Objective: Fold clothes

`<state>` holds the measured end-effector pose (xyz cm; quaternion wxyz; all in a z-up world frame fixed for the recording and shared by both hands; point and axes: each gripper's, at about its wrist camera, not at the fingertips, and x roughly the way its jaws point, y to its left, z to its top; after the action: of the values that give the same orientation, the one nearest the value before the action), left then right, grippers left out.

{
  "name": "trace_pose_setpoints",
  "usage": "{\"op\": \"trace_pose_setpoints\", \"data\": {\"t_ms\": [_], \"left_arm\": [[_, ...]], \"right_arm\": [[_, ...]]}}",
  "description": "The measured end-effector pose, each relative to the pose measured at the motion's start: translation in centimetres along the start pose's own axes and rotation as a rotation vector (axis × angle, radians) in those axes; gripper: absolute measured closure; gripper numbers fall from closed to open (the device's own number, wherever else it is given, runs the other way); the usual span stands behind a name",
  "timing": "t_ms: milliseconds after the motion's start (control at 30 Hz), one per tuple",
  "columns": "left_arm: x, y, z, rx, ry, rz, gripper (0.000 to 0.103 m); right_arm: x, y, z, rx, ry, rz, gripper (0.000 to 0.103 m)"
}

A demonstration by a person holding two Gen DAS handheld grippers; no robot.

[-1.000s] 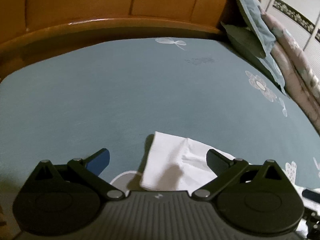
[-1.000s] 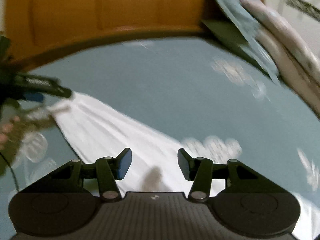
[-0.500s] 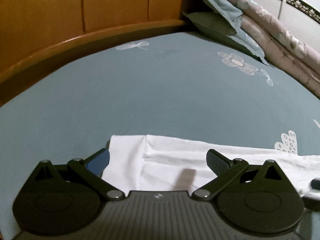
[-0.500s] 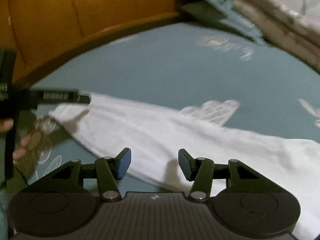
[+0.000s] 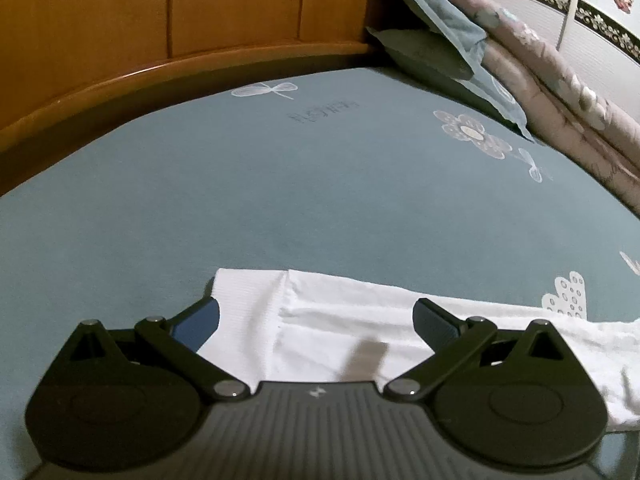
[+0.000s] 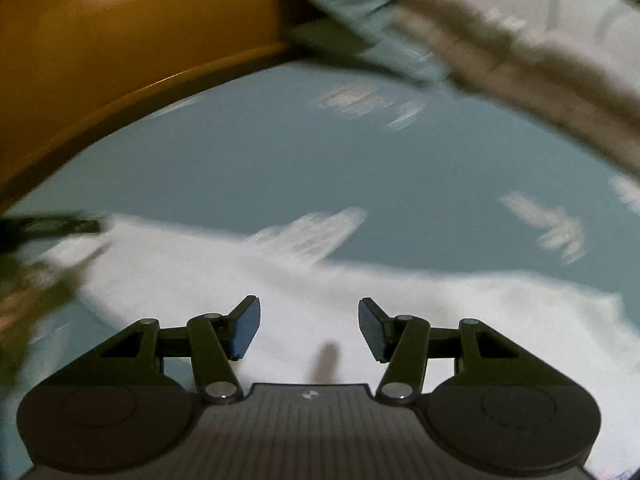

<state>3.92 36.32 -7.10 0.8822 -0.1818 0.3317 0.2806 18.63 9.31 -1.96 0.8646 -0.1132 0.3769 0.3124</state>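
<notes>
In the left wrist view, the left gripper [image 5: 316, 318] is held spread wide and empty over a white garment [image 5: 340, 336], which is laid flat on the blue sheet [image 5: 280, 200] near the headboard [image 5: 120, 40]. In the blurred right wrist view, the right gripper [image 6: 309, 328] is seen parted, nothing pinched, above the same garment [image 6: 440, 312] stretched across the sheet [image 6: 320, 160].

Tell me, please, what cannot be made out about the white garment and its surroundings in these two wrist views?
- Left wrist view: the white garment's near part is hidden behind the left claw; its right end is cut off by the frame edge.
- Right wrist view: motion blur smears the white garment, so folds and seams are unreadable.
- Right wrist view: the dark shape at the left edge is blurred and cropped.
- The bedsheet's dark print is too small to read.
</notes>
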Motion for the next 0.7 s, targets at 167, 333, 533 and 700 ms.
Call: {"op": "trace_pose_setpoints", "data": {"t_ms": [167, 333, 533, 700], "left_arm": [[0.2, 0.5, 0.0, -0.020, 0.004, 0.005, 0.001], [0.4, 0.5, 0.0, -0.030, 0.009, 0.006, 0.001], [0.5, 0.4, 0.0, -0.014, 0.006, 0.009, 0.001], [0.4, 0.9, 0.1, -0.044, 0.005, -0.017, 0.001]], "right_arm": [[3.6, -3.5, 0.3, 0.073, 0.040, -0.033, 0.044], [6.2, -4.0, 0.4, 0.077, 0.055, -0.001, 0.038], [3.3, -4.7, 2.0, 0.087, 0.007, 0.011, 0.044], [1.0, -5.9, 0.5, 0.098, 0.023, -0.053, 0.044]]}}
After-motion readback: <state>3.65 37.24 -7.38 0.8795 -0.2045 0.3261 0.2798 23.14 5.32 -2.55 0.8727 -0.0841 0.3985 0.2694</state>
